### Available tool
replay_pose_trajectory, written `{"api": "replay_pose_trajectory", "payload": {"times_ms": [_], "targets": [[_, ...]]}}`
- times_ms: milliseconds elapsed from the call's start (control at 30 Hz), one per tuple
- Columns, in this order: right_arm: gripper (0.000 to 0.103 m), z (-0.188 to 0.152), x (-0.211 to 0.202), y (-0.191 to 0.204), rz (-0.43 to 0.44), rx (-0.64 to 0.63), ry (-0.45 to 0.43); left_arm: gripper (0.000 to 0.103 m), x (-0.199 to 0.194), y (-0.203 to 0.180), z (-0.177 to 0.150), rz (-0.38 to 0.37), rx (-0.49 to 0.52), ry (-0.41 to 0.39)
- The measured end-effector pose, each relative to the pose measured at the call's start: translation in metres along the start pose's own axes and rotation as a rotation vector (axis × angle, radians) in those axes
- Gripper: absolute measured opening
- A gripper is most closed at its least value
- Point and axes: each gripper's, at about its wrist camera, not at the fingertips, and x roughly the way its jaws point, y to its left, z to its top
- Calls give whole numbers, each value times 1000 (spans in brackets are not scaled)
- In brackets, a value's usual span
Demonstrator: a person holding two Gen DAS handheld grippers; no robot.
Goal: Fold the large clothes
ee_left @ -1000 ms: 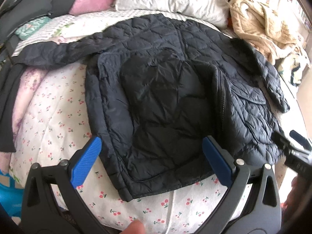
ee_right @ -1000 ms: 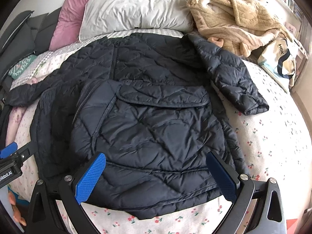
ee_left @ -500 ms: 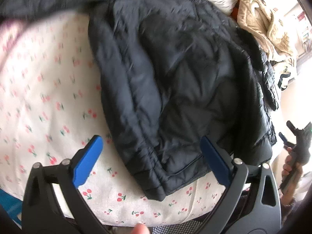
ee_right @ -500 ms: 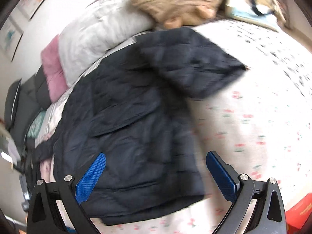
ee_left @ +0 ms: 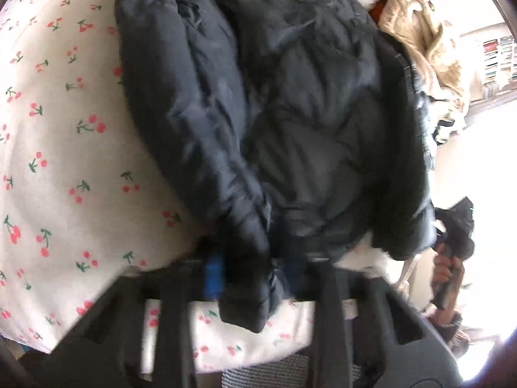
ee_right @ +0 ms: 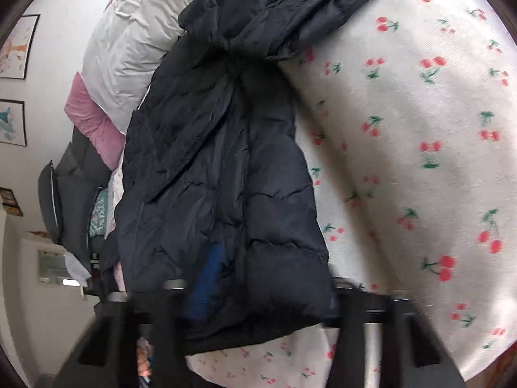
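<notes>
On the cherry-print bedsheet [ee_left: 64,129] lies the dark quilted jacket [ee_left: 290,113] — its near hem pinched at two corners, the left gripper [ee_left: 255,274] and right gripper [ee_right: 258,294] having just closed on it.

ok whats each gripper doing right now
left gripper: jaws have just been closing, now clamped on the dark jacket hem.
right gripper: has just closed too, clamped on the jacket's other bottom corner.

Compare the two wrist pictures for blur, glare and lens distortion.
Left wrist view: motion blur softens the dark navy quilted jacket and the left gripper; window light blows out the right edge. Right wrist view: sharper, evenly lit, blurred only near the right gripper; fisheye bulges the white cherry-print bedsheet.
</notes>
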Motion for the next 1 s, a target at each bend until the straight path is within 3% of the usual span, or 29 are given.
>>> {"api": "replay_pose_trajectory", "payload": {"times_ms": [100, 200, 267, 367, 433, 500, 567, 600, 667, 700, 733, 767, 800, 867, 900, 1000], "targets": [[11, -2, -16, 15, 9, -62, -72, 14, -51, -5, 2, -68, 54, -107], [10, -10, -32, 28, -13, -136, -113, 13, -101, 0, -3, -39, 118, -225], [10, -18, -35, 32, -36, -159, -104, 12, -118, 12, -5, 7, 127, -250], [9, -27, -32, 37, -136, -240, -66, 12, -123, 41, -8, 75, 107, -212], [8, -32, -24, 39, -258, -317, -18, 12, -113, 60, -8, 146, 105, -143], [9, -36, -9, 32, -353, -347, 35, 13, -85, 77, -17, 200, 96, -18], [10, -41, 14, 24, -456, -370, 98, 15, -59, 72, -16, 262, 137, 66], [12, -41, 19, 26, -497, -388, 105, 18, -55, 66, -15, 293, 182, 60], [21, -42, 21, 35, -571, -415, 82, 28, -59, 54, -7, 346, 221, 37], [36, -42, 20, 38, -596, -421, 69, 45, -63, 52, -5, 371, 230, 9], [48, -43, 17, 40, -631, -422, 47, 53, -69, 49, -2, 418, 235, -23], [48, -44, 9, 41, -634, -419, 22, 66, -74, 47, -1, 464, 239, -51], [51, -44, 1, 43, -620, -408, -1, 68, -85, 40, 4, 509, 250, -104], [68, -42, -19, 61, -631, -422, -98, 70, -102, 25, 14, 543, 275, -204], [76, -42, -27, 71, -633, -440, -146, 76, -109, 15, 20, 551, 287, -253], [83, -33, -25, 114, -593, -496, -224, 81, -111, -15, 35, 508, 332, -334]]}}
